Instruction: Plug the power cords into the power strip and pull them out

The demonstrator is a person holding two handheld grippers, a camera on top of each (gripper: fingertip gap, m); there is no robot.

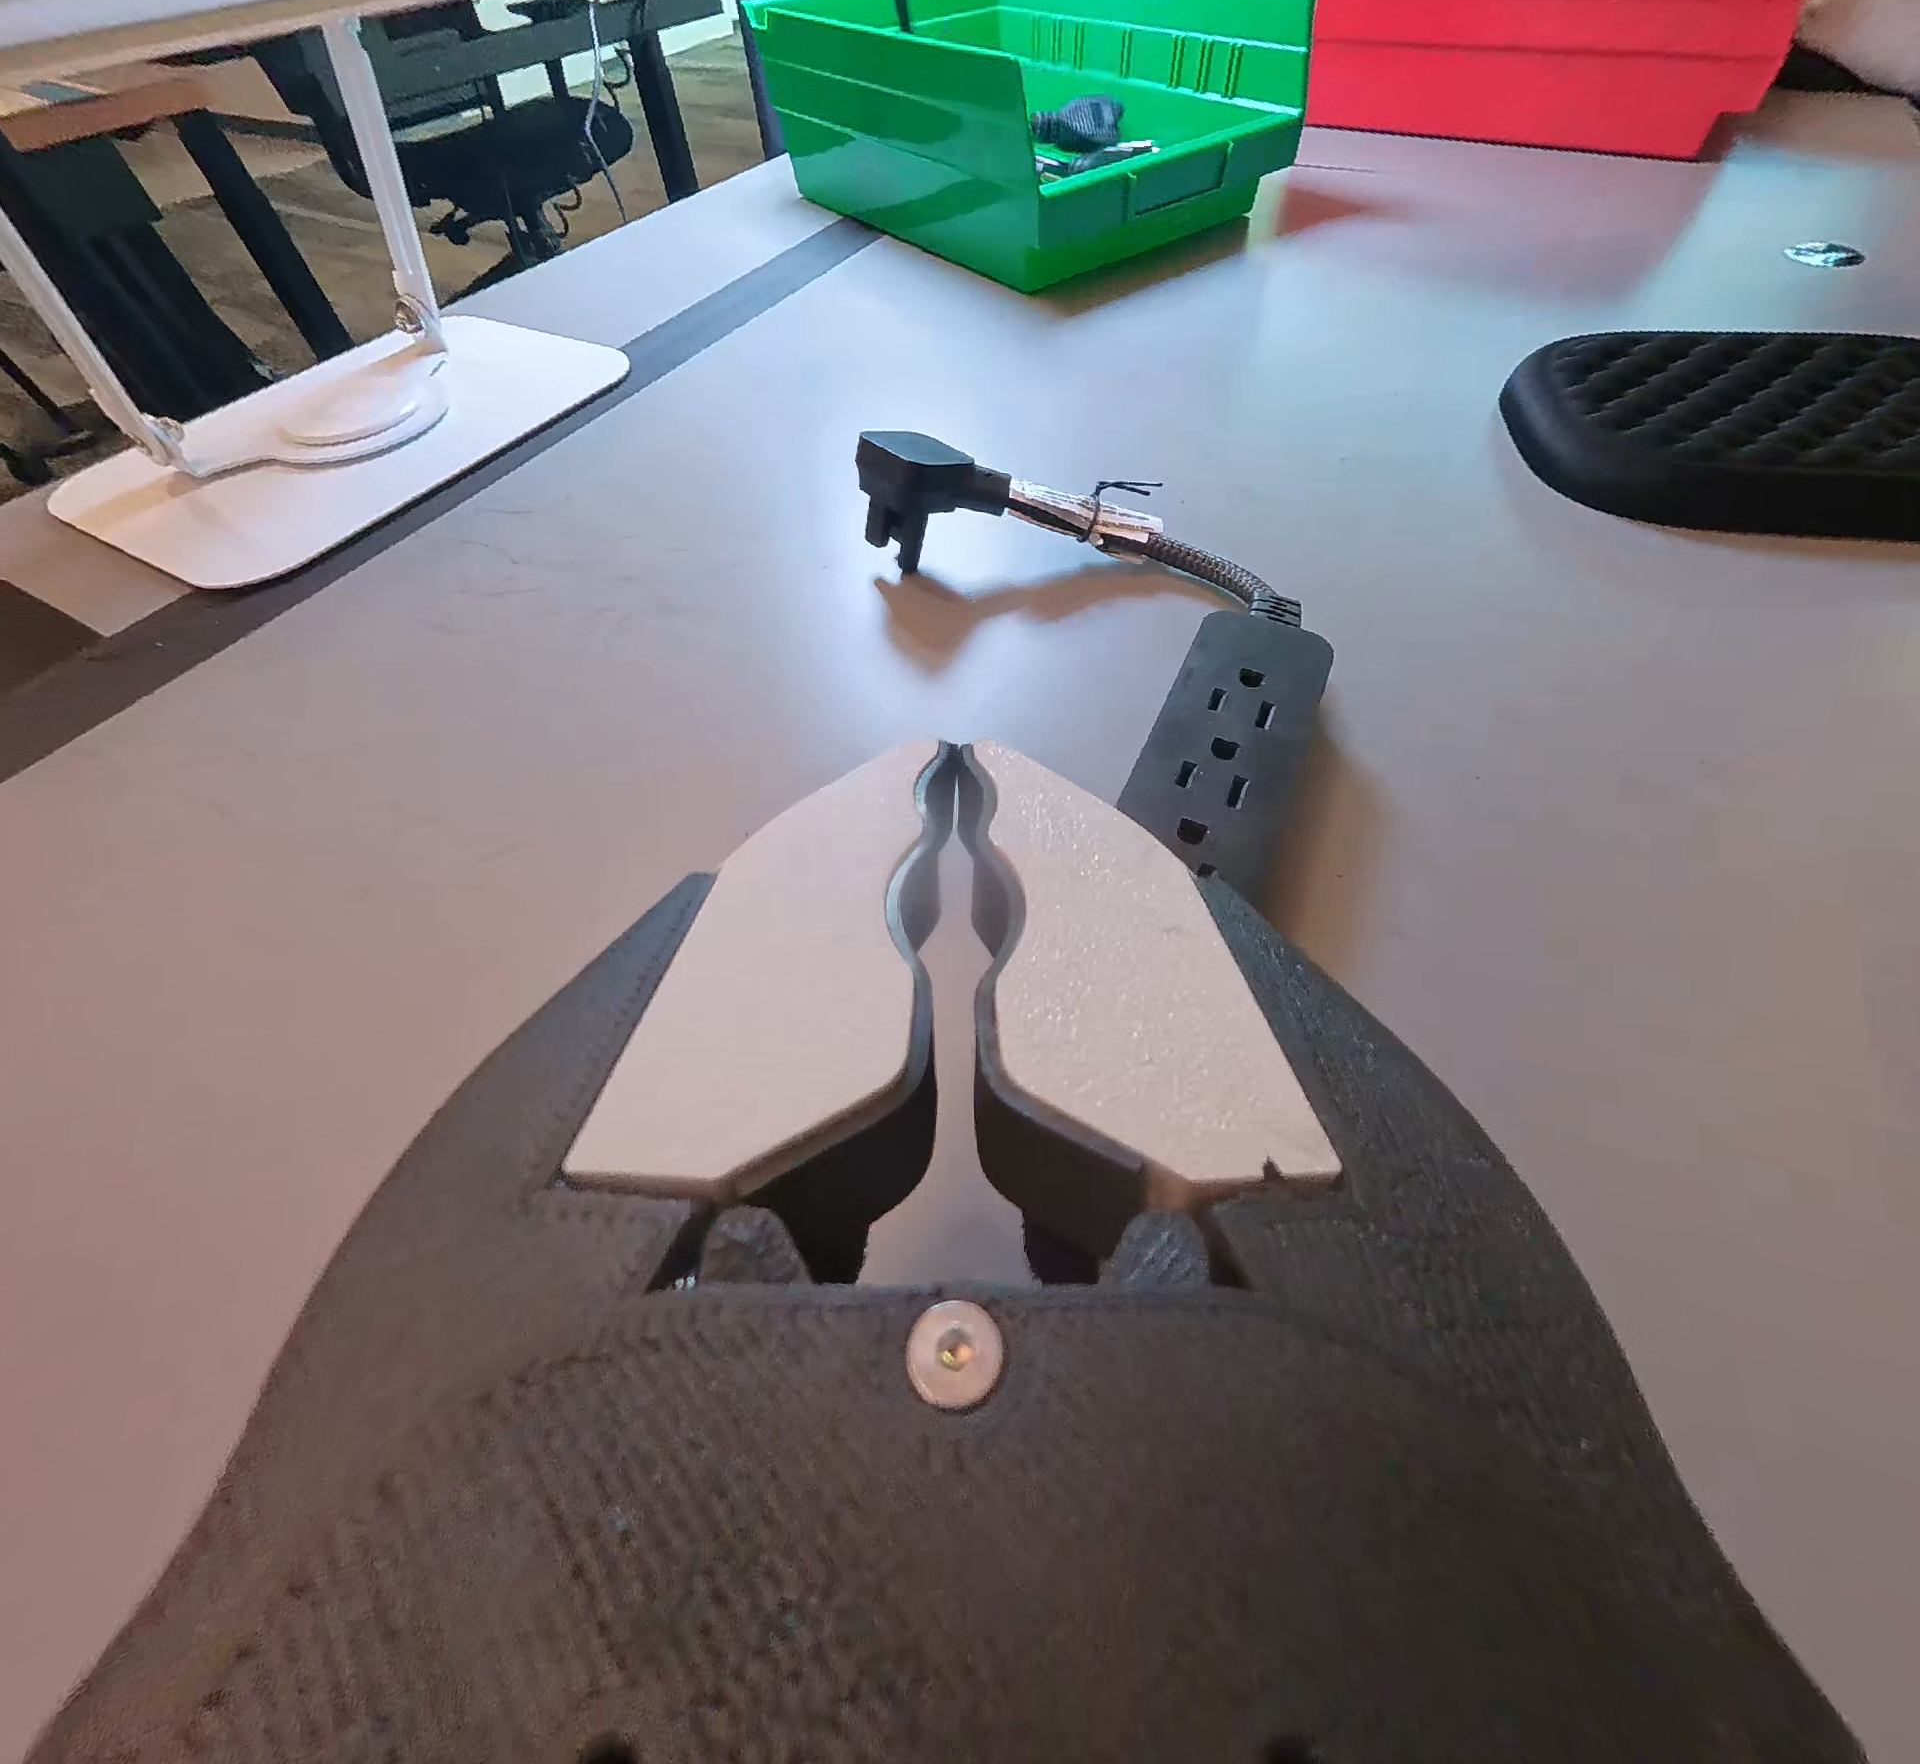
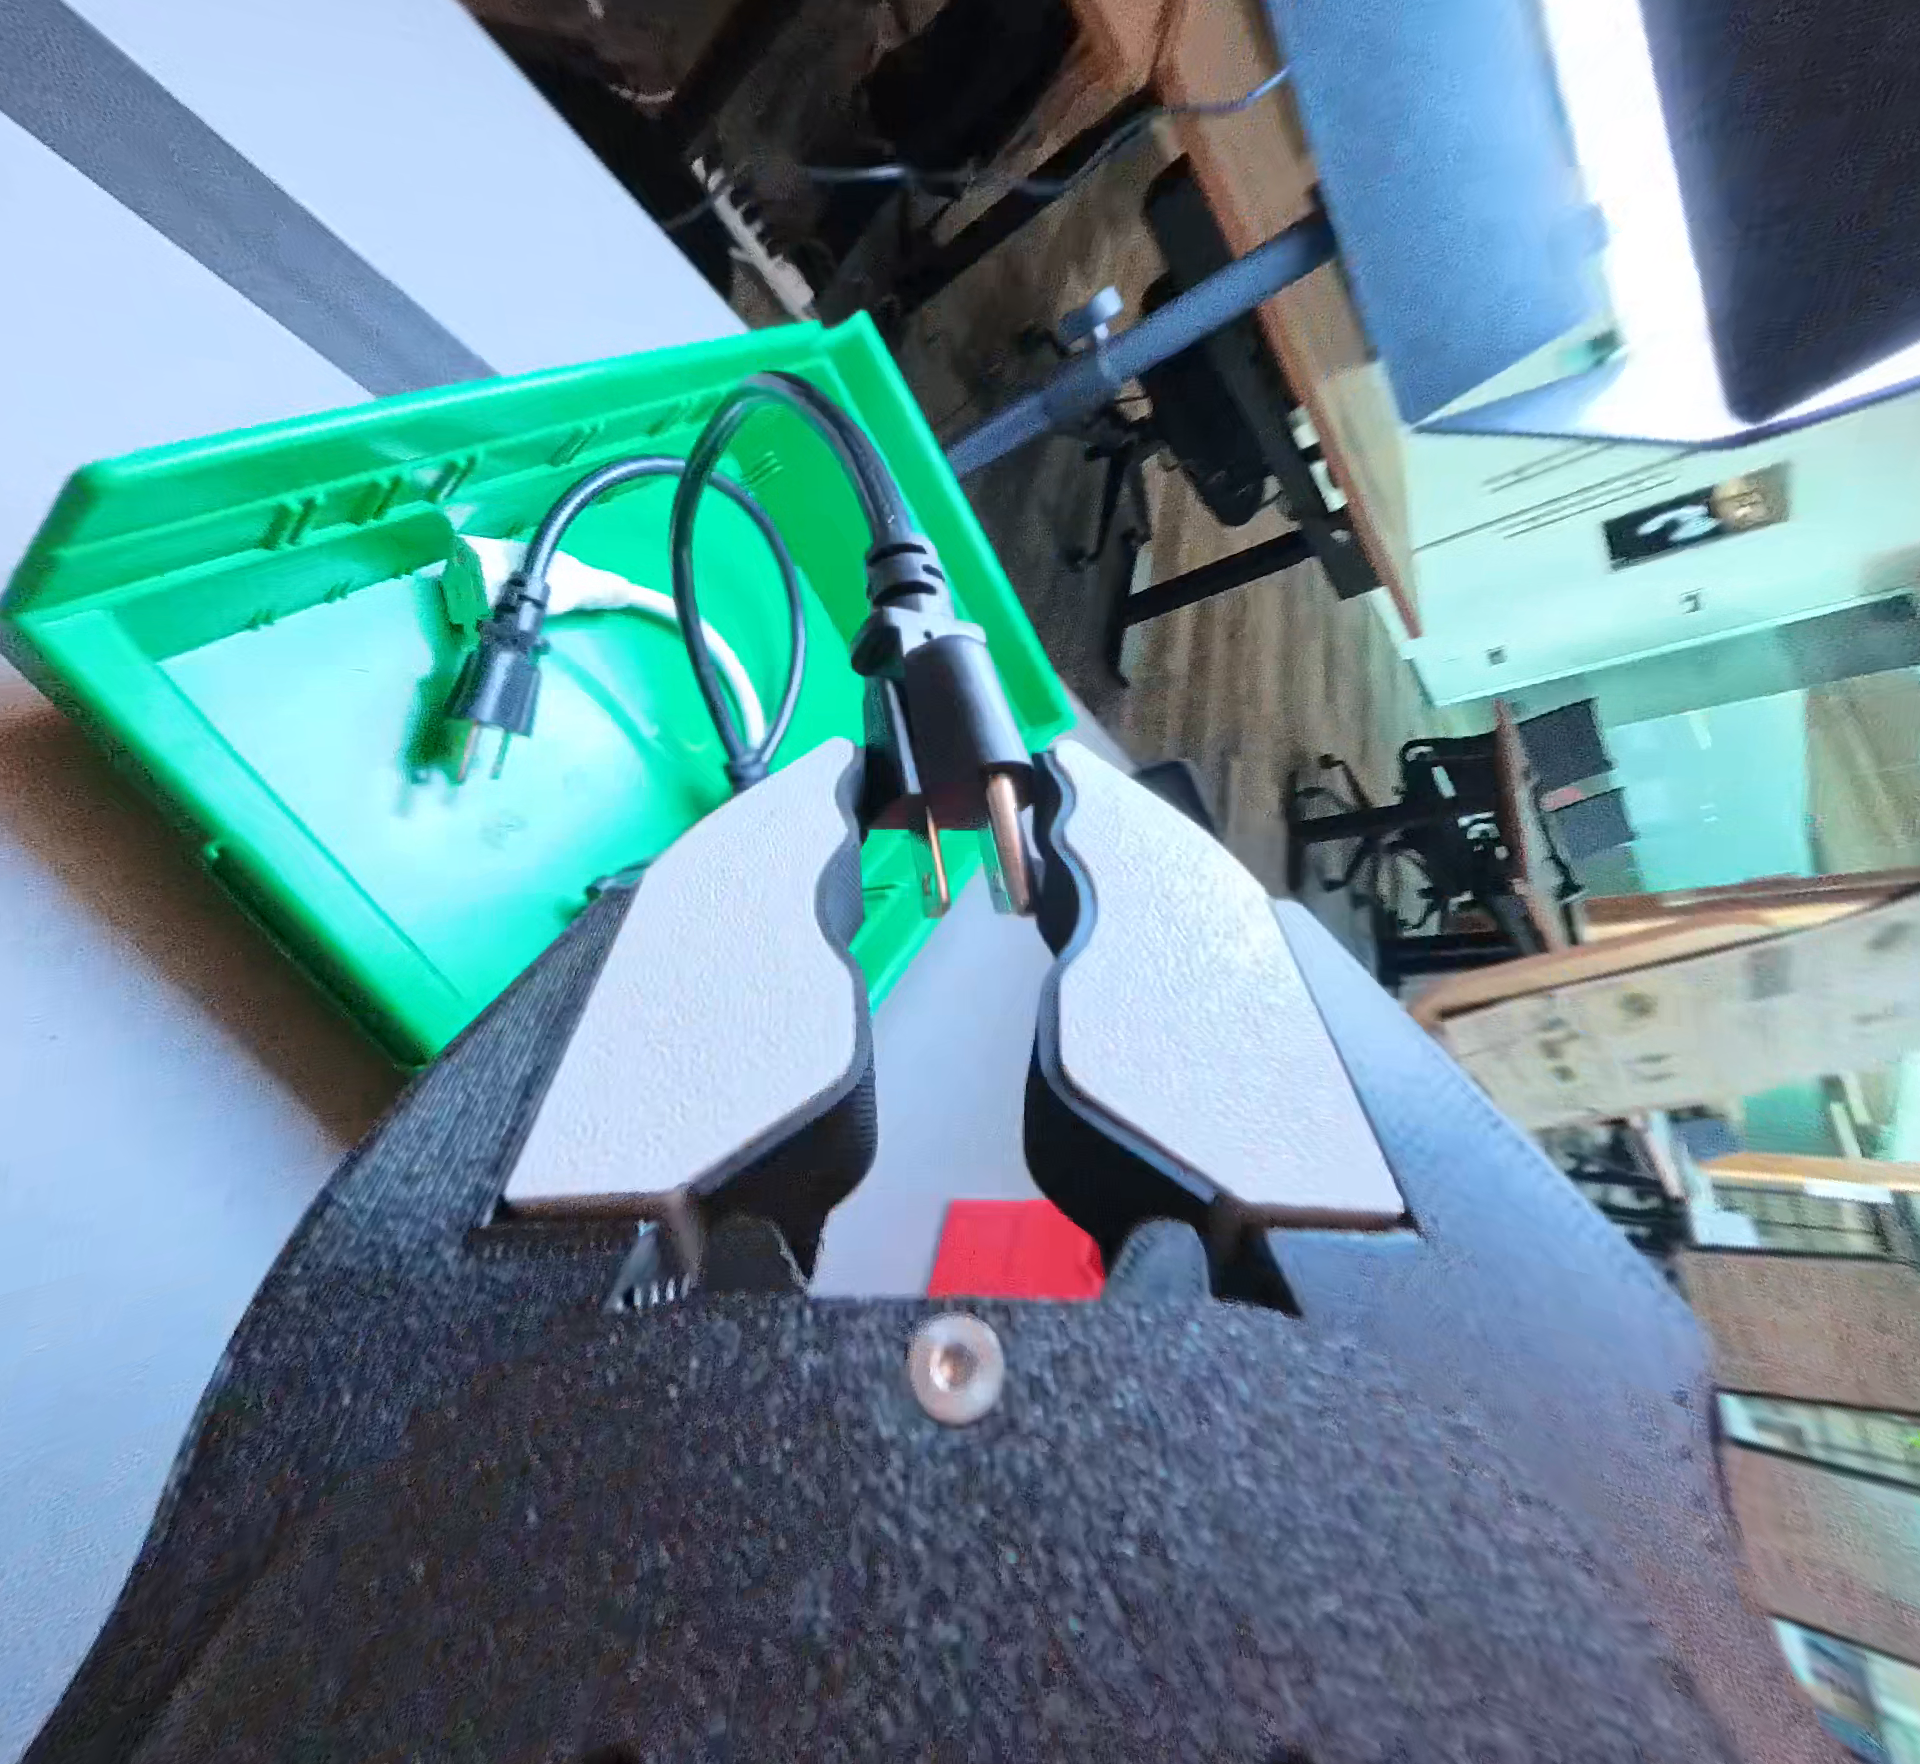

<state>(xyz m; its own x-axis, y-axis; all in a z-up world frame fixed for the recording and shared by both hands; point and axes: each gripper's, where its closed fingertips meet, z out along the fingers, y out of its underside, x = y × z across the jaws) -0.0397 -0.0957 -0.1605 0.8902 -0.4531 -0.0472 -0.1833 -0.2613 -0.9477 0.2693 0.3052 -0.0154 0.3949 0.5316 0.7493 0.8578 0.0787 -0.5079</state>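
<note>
Only the left wrist view shows the one black power strip point(image 1: 1231, 748), lying on the grey surface point(image 1: 520, 831) at 1 o'clock beside the closed, empty left tongs point(image 1: 957, 750). Only the right wrist view shows the right tongs point(image 2: 951, 815) clamped on one black plug point(image 2: 951, 727); a second plug point(image 2: 499, 675) lies in the green bin point(image 2: 260, 841) at 10 o'clock.

The left wrist view sits low over the table point(image 1: 416, 883) and looks level across it toward the green bin point(image 1: 935, 114). The right wrist view is rolled sideways, close above the same green bin point(image 2: 260, 883). Its far background is blurry, maybe a room.
</note>
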